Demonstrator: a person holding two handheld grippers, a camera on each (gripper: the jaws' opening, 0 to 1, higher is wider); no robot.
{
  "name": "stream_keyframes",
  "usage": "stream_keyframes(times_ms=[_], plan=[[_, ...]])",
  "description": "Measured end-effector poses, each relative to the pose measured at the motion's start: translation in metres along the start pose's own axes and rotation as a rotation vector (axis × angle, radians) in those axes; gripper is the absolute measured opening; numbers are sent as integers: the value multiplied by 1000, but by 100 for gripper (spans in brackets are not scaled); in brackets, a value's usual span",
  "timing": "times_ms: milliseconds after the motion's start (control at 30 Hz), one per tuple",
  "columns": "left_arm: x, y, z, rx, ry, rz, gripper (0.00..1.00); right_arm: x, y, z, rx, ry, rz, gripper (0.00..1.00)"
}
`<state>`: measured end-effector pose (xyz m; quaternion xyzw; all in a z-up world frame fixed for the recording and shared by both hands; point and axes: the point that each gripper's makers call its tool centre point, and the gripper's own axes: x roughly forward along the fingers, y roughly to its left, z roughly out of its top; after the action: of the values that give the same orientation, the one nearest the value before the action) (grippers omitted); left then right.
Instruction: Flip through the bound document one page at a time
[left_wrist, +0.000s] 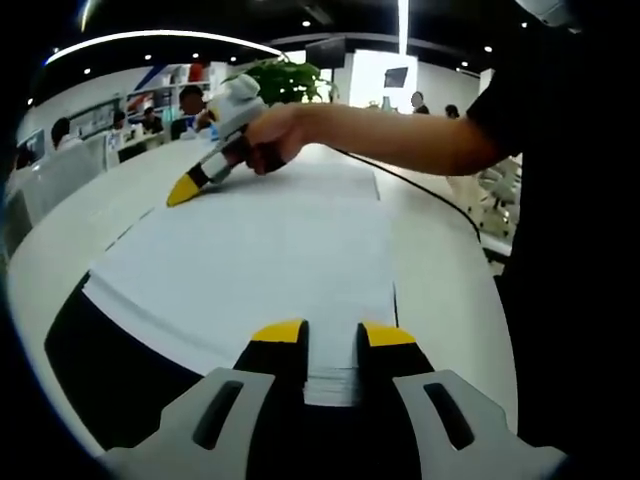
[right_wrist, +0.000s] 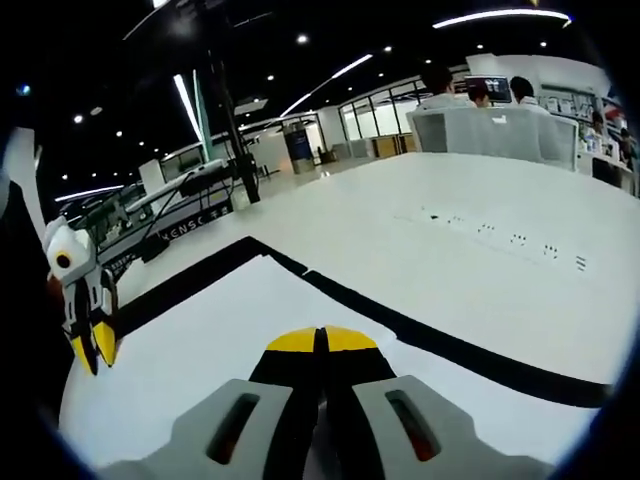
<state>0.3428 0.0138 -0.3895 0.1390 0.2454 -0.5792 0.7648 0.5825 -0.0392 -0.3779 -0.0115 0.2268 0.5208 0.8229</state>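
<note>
Here we have the bound document (left_wrist: 260, 270) lying flat on a black mat (left_wrist: 110, 370), which sits on a long white table (left_wrist: 440, 290). In the left gripper view, the left gripper (left_wrist: 331, 334) sits low at the near edge of the document, its yellow-tipped jaws apart with the edge of the page stack between them; whether they actually press on the paper we cannot tell. Across the sheet, the right gripper (left_wrist: 185, 190) is held in a person's hand (left_wrist: 275, 135), its yellow tip down near the far left part of the page, at or just above the paper.

In the right gripper view, the right gripper (right_wrist: 321, 340) has its jaws together over the white page (right_wrist: 200, 350), with no sheet visibly caught between them. The left gripper (right_wrist: 92, 345) appears at the left side of that view, tips pointing down at the document's edge.

As for progress, we judge the flipping has hardly moved at this moment: the top page lies flat and unlifted, no sheet is raised or curling, and we see no turned pages lying off to a side. How many pages are already done we cannot say. Lifting and turning the next single sheet appears to remain.
</note>
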Motion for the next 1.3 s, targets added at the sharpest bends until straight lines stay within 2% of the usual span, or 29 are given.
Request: stream_keyframes(times_ms=[300, 433, 567, 867, 967, 1133, 1200, 1300], plan=[[1, 0, 1, -4, 6, 14, 22, 1, 1, 0, -28, 9, 34, 2], [1, -1, 1, -7, 9, 15, 22, 1, 3, 0, -93, 23, 41, 2], [1, -1, 2, -10, 11, 14, 22, 2, 2, 1, -90, 18, 47, 2], [1, -1, 2, -17, 15, 18, 22, 9, -1, 5, -161, 50, 28, 2], [1, -1, 2, -20, 12, 19, 22, 11, -2, 5, -168, 48, 26, 2], [0, -1, 1, -22, 8, 17, 22, 9, -1, 4, -154, -8, 44, 2], [0, -1, 1, -24, 5, 15, 22, 10, -1, 5, -163, -3, 40, 2], [0, -1, 1, -27, 2, 14, 21, 10, -2, 6, -124, -7, 48, 2]])
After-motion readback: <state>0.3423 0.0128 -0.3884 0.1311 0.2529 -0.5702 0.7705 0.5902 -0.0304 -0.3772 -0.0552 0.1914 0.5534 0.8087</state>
